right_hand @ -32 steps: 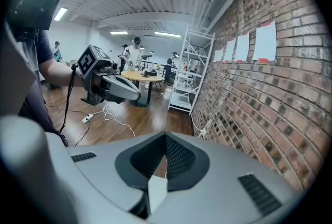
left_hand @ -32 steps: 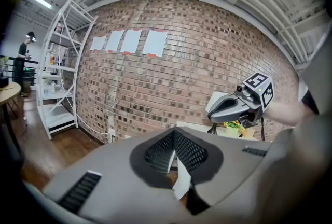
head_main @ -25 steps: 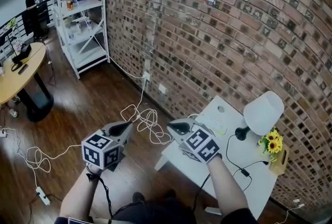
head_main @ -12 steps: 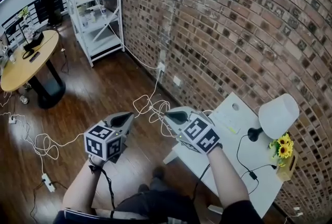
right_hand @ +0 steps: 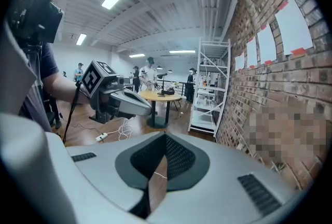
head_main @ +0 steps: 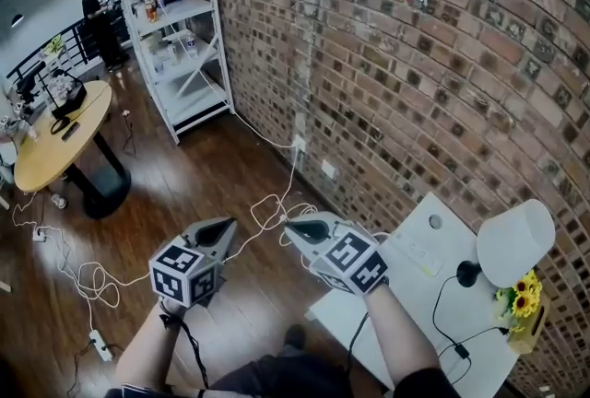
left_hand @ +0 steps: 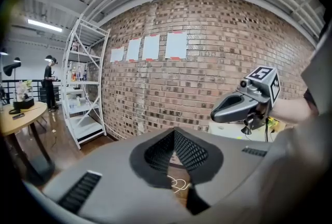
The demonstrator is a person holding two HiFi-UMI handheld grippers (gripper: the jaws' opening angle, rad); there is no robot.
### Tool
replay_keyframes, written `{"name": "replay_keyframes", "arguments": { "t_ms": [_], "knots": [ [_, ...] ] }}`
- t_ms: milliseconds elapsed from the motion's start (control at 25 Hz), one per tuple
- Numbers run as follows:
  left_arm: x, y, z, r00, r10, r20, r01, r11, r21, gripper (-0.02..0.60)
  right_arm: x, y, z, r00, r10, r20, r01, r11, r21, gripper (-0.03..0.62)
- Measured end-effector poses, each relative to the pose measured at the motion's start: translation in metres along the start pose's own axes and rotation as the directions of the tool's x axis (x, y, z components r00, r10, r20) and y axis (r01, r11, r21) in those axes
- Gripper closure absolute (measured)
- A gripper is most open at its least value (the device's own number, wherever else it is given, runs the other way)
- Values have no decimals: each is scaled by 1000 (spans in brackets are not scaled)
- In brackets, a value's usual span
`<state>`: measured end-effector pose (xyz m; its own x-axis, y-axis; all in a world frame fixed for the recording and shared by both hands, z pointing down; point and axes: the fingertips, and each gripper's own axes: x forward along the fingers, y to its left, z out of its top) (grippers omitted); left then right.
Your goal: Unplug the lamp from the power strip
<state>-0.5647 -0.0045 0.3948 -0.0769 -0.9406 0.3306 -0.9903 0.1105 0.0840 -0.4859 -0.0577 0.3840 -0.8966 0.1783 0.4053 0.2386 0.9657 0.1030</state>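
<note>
The lamp [head_main: 514, 241] has a white shade and a black base and stands at the right end of a white table [head_main: 396, 313]. A white power strip [head_main: 417, 251] lies on the table near the wall, and a black cord [head_main: 444, 318] loops across the top. Both grippers hang in the air over the wooden floor, left of the table. My right gripper [head_main: 300, 228] is shut and holds nothing; it appears in its own view as [right_hand: 166, 137]. My left gripper [head_main: 214, 232] is shut and empty too, seen close up as [left_hand: 176, 132].
Sunflowers [head_main: 521, 299] stand beside the lamp. A white cable [head_main: 277, 207] coils on the floor below a wall outlet [head_main: 299, 146]. A white shelf unit [head_main: 175, 28] stands along the brick wall, with a round wooden table [head_main: 55, 134] and a person [head_main: 100, 14] at far left.
The head view has swung left, so the lamp and table slid toward the right edge. Both grippers keep about the same place in the picture and stay shut.
</note>
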Motion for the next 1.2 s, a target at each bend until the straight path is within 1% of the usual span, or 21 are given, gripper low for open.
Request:
{"name": "replay_keyframes", "arguments": {
  "t_ms": [160, 360, 720, 960, 1120, 1200],
  "knots": [
    [27, -3, 5, 1000, -3, -30, 3, 1000, 8, 568, 2, -27, -5, 999, 8, 35, -9, 999, 37, 608],
    [50, 3, 12, 999, 9, -47, -9, 1000, 5, 568, 3, -55, -12, 998, 17, 65, -22, 997, 75, 608],
    [69, 14, 20, 997, 12, -72, -10, 1000, 26, 568, 14, -78, -13, 998, 7, 64, -12, 997, 81, 608],
    [76, 25, 20, 997, -41, -73, 43, 999, 25, 568, 28, -79, -10, 999, -24, 47, 20, 996, 87, 608],
    [82, 39, 31, 993, -99, -67, 104, 992, 68, 568, 47, -70, -5, 999, -34, 18, 33, 996, 80, 608],
    [82, 50, 34, 990, -127, -62, 132, 989, 71, 568, 61, -63, 0, 999, -40, 1, 40, 996, 74, 608]
  ]
}}
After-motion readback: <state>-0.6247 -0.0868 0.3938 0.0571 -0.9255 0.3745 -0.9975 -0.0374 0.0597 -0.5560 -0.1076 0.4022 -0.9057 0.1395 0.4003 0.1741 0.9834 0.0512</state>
